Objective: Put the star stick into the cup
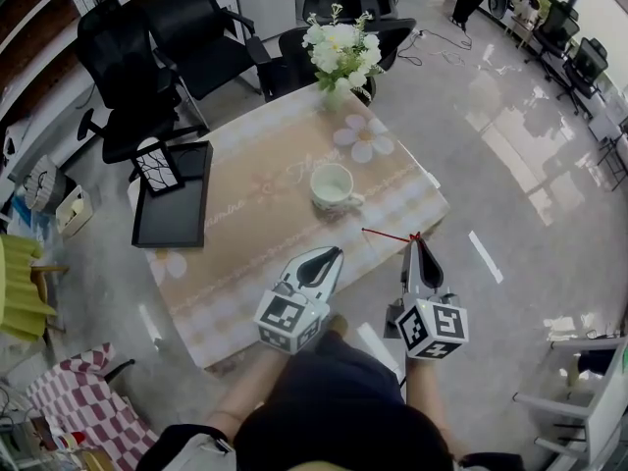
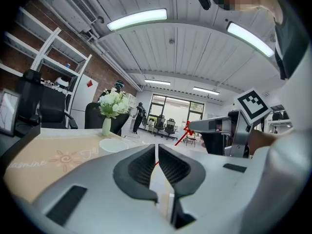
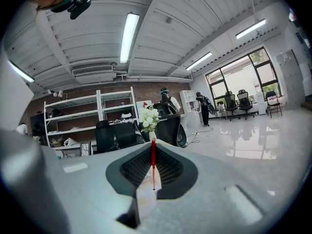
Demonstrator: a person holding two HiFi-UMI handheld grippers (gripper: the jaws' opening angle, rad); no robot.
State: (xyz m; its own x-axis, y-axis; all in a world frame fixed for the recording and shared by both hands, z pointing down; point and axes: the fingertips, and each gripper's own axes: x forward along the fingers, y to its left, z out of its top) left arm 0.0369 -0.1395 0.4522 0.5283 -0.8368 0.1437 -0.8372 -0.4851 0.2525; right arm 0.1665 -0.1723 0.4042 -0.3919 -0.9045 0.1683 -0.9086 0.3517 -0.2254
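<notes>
R gripper (image 1: 416, 246): jaws clamped on the thin red star stick (image 1: 388, 233), held nr its star end. The shaft pokes out sideways from the jaws toward the L gripper (image 1: 331, 252), roughly level. L jaws are closed w/ nothing betw them, and sit just beside the stick's free end.

Step in hand, as I read it: carry the stick to the cup & drop it in. To do it well:
- Turn the wrist so the free end points down.
- Bring it over the mouth of the white ceramic cup (image 1: 332, 184), which is ahead & left of the R jaws and well apart from them.
- Lower till the tip is inside, then release.

The stick is thin & may pivot in the grip, so go slow. The cup looks light, and a stick leaning on the rim could tip it.

In the way: only the L gripper, so pull it back before swinging the shaft.

Further out on the floral-cloth table (image 1: 245, 234):
- flat black rectangular tray (image 1: 172, 219), far left of the jaws
- small framed picture (image 1: 157, 165) on the tray
- vase of white flowers (image 1: 341, 47) beyond the cup

Black office chairs (image 1: 137, 57) stand past the table. None of these are in the path.
</notes>
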